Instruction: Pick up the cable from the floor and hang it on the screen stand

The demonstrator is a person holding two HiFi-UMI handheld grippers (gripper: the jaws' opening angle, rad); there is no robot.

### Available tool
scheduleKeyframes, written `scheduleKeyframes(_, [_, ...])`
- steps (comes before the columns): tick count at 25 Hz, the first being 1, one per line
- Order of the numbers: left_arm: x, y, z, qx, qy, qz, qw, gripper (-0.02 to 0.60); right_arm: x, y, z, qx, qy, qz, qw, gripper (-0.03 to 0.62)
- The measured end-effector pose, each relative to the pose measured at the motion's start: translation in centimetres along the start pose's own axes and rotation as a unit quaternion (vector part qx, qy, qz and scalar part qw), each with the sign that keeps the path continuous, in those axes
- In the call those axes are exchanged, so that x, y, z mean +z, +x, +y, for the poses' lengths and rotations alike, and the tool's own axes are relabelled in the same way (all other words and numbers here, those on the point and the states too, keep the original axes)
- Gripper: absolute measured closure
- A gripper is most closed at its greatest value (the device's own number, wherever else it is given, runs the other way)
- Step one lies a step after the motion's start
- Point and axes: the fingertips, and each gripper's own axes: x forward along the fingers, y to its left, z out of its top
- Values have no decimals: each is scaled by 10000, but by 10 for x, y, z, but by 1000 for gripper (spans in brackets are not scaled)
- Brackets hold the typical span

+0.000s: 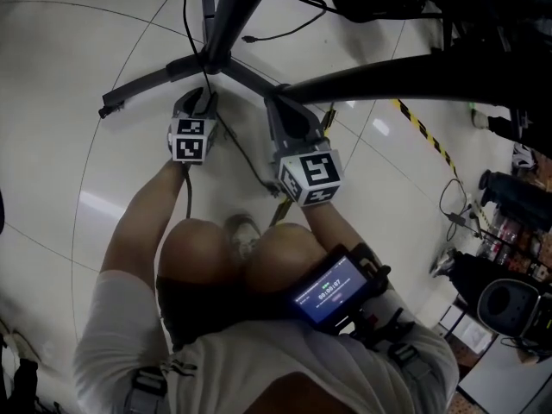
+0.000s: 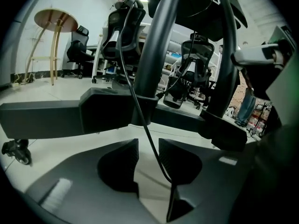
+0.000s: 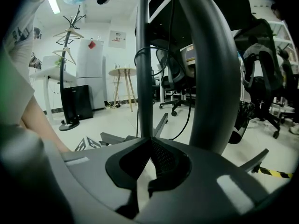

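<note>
Person crouched at the base of the screen stand [image 1: 226, 33], both tools low by the floor [image 1: 112, 76]. The left gripper [image 2: 148, 146] has its jaws apart with a narrow gap. The cable [image 2: 144, 125] runs down through that gap, close to the right-hand jaw, and is not pinched yet. The right gripper [image 3: 149, 143] has its jaw tips pressed together, with nothing seen between them. It sits just right of the left one, pointed at the stand's column.

Step in hand, as I read it: grab the cable with the left tool.
- Close the jaws squarely on the cable where it crosses the ridged pads, not at the tips, or the thin cord is likely to slip out.
- Lift slowly. The far end runs up toward the stand, so a hard pull could snag it.
- Use the right tool to take up slack farther along before looping the cable over the stand.

Materials:
- Cable: thin, black, round and limp. It should bend easily.
- Stand: dark matte tube column with flat, wide legs. One stand leg [image 2: 46, 120] lies across the far side, a small caster at its left end.
- Floor: pale glossy tile with glare. Looks slick, so the cable should slide on it.
- Jaw pads: dark with fine ribbing.
</note>
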Motion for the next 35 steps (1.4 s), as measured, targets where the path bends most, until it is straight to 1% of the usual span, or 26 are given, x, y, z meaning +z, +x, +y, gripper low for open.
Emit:
scheduleKeyframes(3, [-2,7,-1,78,37,21,10000,469,-4,-1,-3,-24,-6,53,10000,580])
scheduleKeyframes(4, [-2,9,-1,102,71,20,9999,479,-4,-1,-5,-35,-5,64,10000,580])
scheduleKeyframes(6, [-1,10,-3,144,114,10,9998,522,-4,-2,-7,-52,3,72,10000,580])
scheduleKeyframes(13, [-4,6,-2,200,-51,11,9998,571,-7,-3,-10,-51,32,70,10000,580])
scheduleKeyframes(21, [7,-11,5,164,-166,-169,9996,574,-4,3,-4,41,30,-7,10000,580])
scheduleKeyframes(27, [30,-41,16,103,-331,-509,9981,574,6,8,6,132,63,-99,9998,580])
scheduleKeyframes(29, [44,-56,22,87,-395,-658,9970,574,12,11,13,193,80,-117,9997,580])
scheduleKeyframes(32, [73,-84,36,202,-427,-892,9949,574,22,15,26,306,111,-87,9994,580])
scheduleKeyframes(35, [98,-118,53,378,-541,-1033,9925,574,38,15,41,405,172,-2,9990,580])
